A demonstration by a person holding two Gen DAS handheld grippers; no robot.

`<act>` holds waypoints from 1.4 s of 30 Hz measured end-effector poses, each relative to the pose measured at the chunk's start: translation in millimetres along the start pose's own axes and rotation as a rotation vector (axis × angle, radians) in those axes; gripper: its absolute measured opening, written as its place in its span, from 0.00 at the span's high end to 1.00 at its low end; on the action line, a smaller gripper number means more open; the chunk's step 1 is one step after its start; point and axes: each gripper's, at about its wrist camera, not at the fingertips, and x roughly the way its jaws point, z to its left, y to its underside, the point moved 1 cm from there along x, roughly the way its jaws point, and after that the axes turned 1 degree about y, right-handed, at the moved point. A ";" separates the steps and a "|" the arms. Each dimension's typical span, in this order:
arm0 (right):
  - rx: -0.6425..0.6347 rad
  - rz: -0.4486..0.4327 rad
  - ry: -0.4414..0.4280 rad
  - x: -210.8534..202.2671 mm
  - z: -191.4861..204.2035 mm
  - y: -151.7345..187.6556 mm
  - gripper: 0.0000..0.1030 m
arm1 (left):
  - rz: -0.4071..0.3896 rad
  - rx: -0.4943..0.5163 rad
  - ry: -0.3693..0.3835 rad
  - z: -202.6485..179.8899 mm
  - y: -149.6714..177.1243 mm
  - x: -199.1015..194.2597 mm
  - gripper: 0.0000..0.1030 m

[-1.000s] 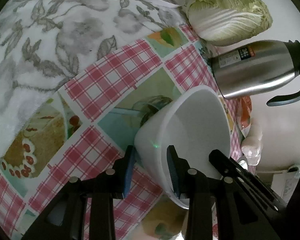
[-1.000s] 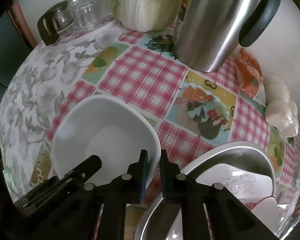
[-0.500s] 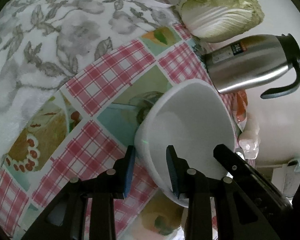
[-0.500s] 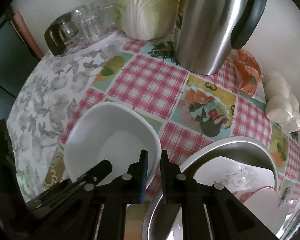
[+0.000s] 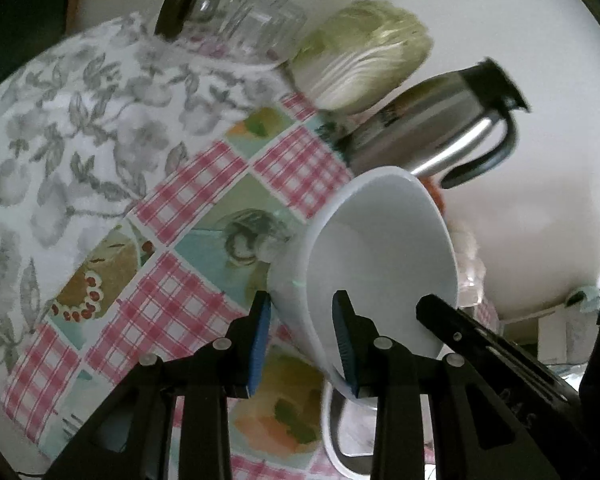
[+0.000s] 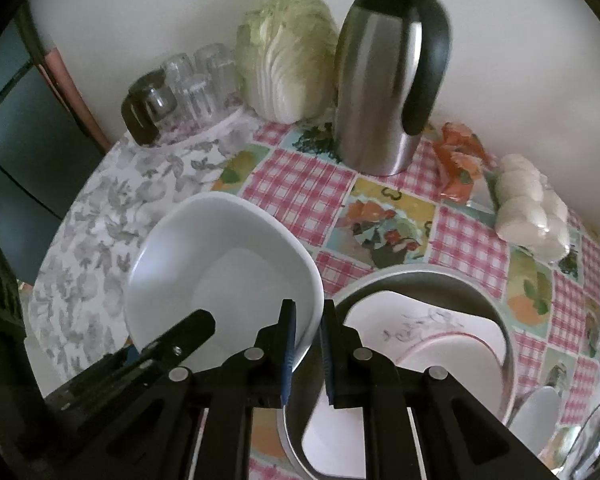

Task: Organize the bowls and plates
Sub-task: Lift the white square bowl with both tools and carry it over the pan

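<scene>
Seemingly white bowl [image 6: 224,264], rim between both fingers [image 6: 288,344]

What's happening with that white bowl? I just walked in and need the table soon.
A person is holding the white bowl with two handheld tools, one on each side of its rim: the left tool on one edge, the right tool pinching the opposite edge. The bowl is tilted, off the checked tablecloth, beside a metal basin that holds a patterned plate. The steel jug and cabbage stand behind.
</scene>
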 end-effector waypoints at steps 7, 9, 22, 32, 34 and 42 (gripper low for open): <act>0.027 -0.037 -0.003 -37.9 -19.8 13.6 0.87 | -0.034 0.087 0.016 -33.0 19.3 -22.7 0.68; 0.033 -0.041 0.001 -46.3 -27.7 16.2 0.87 | -0.031 0.100 0.034 -41.0 23.2 -23.4 0.68; 0.084 -0.074 0.036 -86.6 -84.8 36.4 0.87 | -0.021 0.224 0.072 -99.6 59.6 -24.3 0.67; 0.135 -0.045 0.056 -84.1 -126.8 58.3 0.87 | 0.046 0.278 0.065 -126.7 86.4 -2.6 0.67; 0.148 -0.041 0.051 -81.0 -132.8 62.2 0.87 | 0.060 0.285 0.054 -128.8 89.8 1.4 0.67; 0.165 -0.013 0.034 -66.9 -137.5 69.0 0.87 | 0.096 0.302 0.017 -127.5 91.8 11.9 0.67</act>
